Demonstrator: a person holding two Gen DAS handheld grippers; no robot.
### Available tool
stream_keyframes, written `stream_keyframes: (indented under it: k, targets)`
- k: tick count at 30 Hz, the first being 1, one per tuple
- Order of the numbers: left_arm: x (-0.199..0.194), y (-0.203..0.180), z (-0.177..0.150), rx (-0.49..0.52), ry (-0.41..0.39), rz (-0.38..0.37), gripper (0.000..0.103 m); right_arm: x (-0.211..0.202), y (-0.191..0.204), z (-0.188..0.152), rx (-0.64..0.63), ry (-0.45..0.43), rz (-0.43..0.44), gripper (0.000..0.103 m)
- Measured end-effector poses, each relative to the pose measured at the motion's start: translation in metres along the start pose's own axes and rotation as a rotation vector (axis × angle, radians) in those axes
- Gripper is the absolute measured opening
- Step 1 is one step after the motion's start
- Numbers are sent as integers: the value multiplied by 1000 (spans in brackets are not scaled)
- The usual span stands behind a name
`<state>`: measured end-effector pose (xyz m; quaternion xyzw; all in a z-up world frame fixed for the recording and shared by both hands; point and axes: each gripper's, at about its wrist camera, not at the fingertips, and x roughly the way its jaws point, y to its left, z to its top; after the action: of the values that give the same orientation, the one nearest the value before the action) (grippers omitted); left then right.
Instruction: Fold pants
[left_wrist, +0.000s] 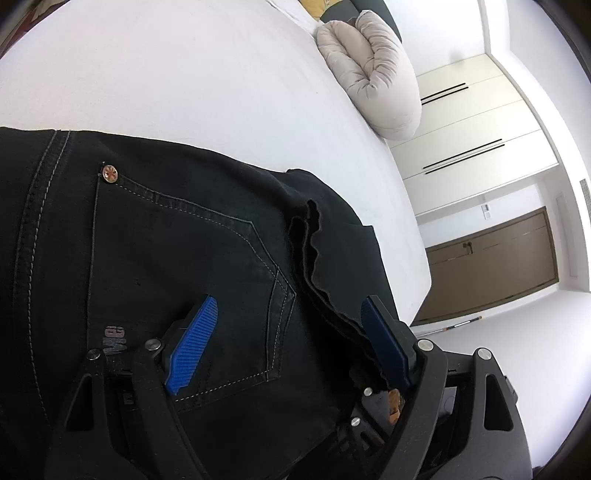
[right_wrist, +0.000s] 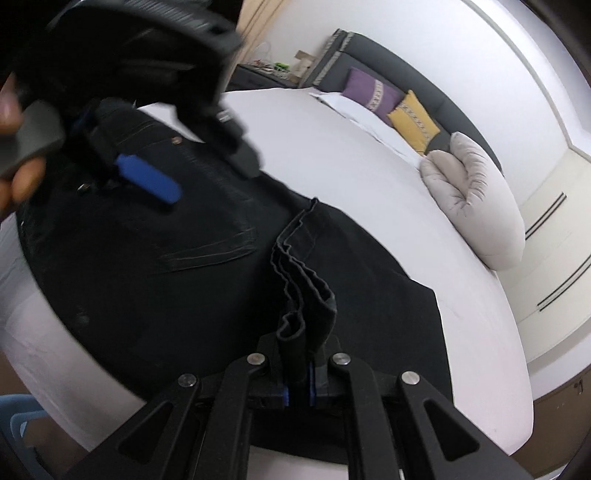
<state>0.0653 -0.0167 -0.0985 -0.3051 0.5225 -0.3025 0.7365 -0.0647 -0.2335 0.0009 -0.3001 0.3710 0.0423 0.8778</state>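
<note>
A small grey printed mark (left_wrist: 119, 339) sits on the back pocket of the black denim pants (left_wrist: 155, 236), partly hidden behind the gripper frame and too broken up to read. A copper rivet (left_wrist: 110, 173) marks the pocket's upper corner, and pale stitching outlines the pocket.

The pants lie on a bed covered by a white sheet (left_wrist: 192, 74). Further along the bed rests a rolled pale-grey quilted duvet (left_wrist: 373, 70), with a purple cushion (right_wrist: 369, 90) and a yellow cushion (right_wrist: 413, 120) against a dark headboard (right_wrist: 384, 59). White wardrobe doors with black bar handles (left_wrist: 465, 110) and a brown wooden door (left_wrist: 491, 258) stand beyond the bed's edge. A blue plastic chair (right_wrist: 18, 417) shows at the lower left of the right wrist view.

The left gripper (left_wrist: 288, 314) hangs over the pocket with its blue ribbed pads (left_wrist: 195, 343) set wide apart and gripping nothing; a wavy folded hem edge (left_wrist: 314, 251) runs between them. In the right wrist view it appears blurred at upper left, held by a person's hand (right_wrist: 18, 155).

The right gripper (right_wrist: 299, 354) is clamped tight on a bunched fold of the pants' hem (right_wrist: 306, 306), which rises from between its fingers.
</note>
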Motion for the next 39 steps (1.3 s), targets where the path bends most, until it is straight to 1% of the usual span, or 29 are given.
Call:
stream_keyframes:
  k: [4, 6, 8, 9, 10, 12, 15, 17, 19, 23, 24, 25, 26, 27, 28, 29, 31, 32, 33, 34, 35, 36, 37, 38, 39]
  targets:
    - [0, -5, -1, 18, 10, -16, 78, -3, 6, 3, -26, -5, -12, 8]
    - [4, -12, 1, 44, 26, -17, 78, -6, 10, 2, -38, -8, -29, 8]
    - [12, -18, 2, 60, 56, 6, 78, -6, 13, 5, -24, -8, -30, 8]
    - [22, -20, 4, 63, 97, 15, 78, -6, 13, 5, -22, -8, -32, 8]
    - [30, -21, 4, 66, 120, 20, 78, -5, 14, 5, -25, -7, -32, 8]
    - [40, -23, 6, 70, 140, 46, 78, -3, 18, 2, -38, 7, -26, 8]
    - [42, -25, 6, 72, 139, 47, 78, 10, 33, -5, -104, 64, -21, 10]
    - [40, -26, 3, 84, 131, 55, 78, 9, 39, -6, -121, 48, -45, 12]
    - [37, -30, 3, 106, 114, 73, 78, 11, 37, -5, -98, 50, -38, 12]
    - [42, -45, 8, 165, 114, 67, 78, 9, 35, -8, -126, 55, -48, 13]
    - [46, -51, 9, 192, 115, 63, 78, 6, 35, -9, -136, 48, -29, 17]
    - [49, -56, 9, 215, 114, 71, 78, 1, 32, -9, -132, 41, 5, 20]
    - [53, -59, 8, 238, 116, 85, 78, -7, 21, -10, -93, 34, 65, 29]
    - [58, -60, 7, 255, 122, 104, 78, -13, 10, -11, -46, 33, 123, 45]
    - [61, -61, 7, 263, 128, 117, 78, -22, -9, -14, 32, 27, 220, 51]
    - [64, -60, 5, 275, 133, 133, 78, -27, -26, -16, 97, 26, 299, 54]
    - [69, -60, 1, 310, 137, 169, 69, -27, -66, -26, 236, 49, 421, 53]
    - [71, -60, 0, 331, 135, 189, 68, -21, -94, -33, 335, 72, 489, 53]
    - [72, -60, -2, 351, 136, 208, 65, -12, -127, -42, 450, 85, 568, 51]
    - [73, -61, -3, 368, 139, 221, 64, -4, -150, -49, 525, 83, 599, 49]
    - [75, -61, -5, 383, 142, 232, 64, 14, -184, -57, 626, 86, 660, 49]
    - [77, -61, -7, 402, 145, 247, 64, 28, -203, -61, 686, 89, 708, 47]
    - [78, -63, -10, 425, 145, 264, 64, 43, -223, -65, 740, 86, 729, 43]
    - [80, -62, -11, 437, 145, 274, 64, 65, -244, -66, 809, 81, 741, 37]
    - [80, -64, -14, 453, 143, 286, 64, 83, -256, -68, 859, 86, 777, 33]
